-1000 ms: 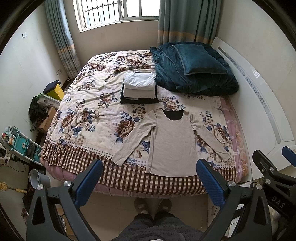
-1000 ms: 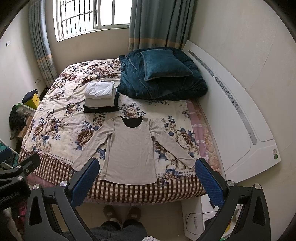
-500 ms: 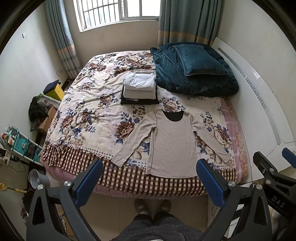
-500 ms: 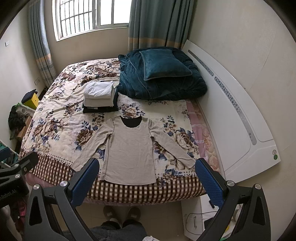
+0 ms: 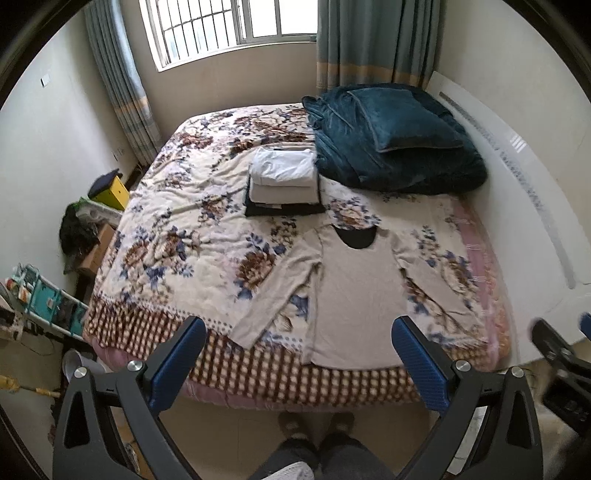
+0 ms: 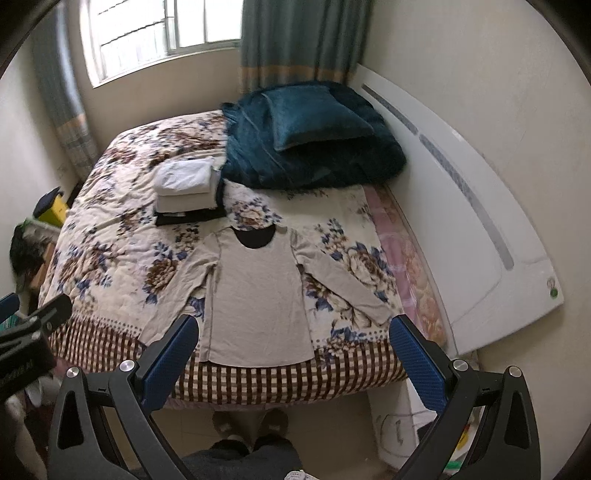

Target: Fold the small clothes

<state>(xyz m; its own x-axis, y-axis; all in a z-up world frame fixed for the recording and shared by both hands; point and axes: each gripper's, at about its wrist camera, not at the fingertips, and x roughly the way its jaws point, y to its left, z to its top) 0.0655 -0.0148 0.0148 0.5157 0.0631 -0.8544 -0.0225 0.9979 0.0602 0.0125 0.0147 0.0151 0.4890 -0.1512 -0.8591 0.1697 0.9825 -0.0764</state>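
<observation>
I see the beige long-sleeved top [image 5: 354,295] lying flat, front up, on the bed [image 5: 177,236], its hem at the checked near edge and its dark neckline toward 12 o'clock. Both sleeves angle out and down, one toward 7 o'clock and one toward 5 o'clock (the body looks smooth from here). Just past the collar, at about 11 o'clock from it, sits a stack of folded clothes [image 5: 282,182], white on top and dark at the bottom. At 1 o'clock from the top, a teal quilt [image 5: 388,162] with a matching pillow [image 5: 402,123] on it lies against the white headboard [image 5: 524,206]. My left gripper [image 5: 299,363] hangs above the near edge of the bed with its blue pads spread wide, touching nothing. My right gripper [image 6: 291,360] hovers likewise, fingers wide apart and empty. A barred window [image 5: 229,29] and curtains fill the far wall
</observation>
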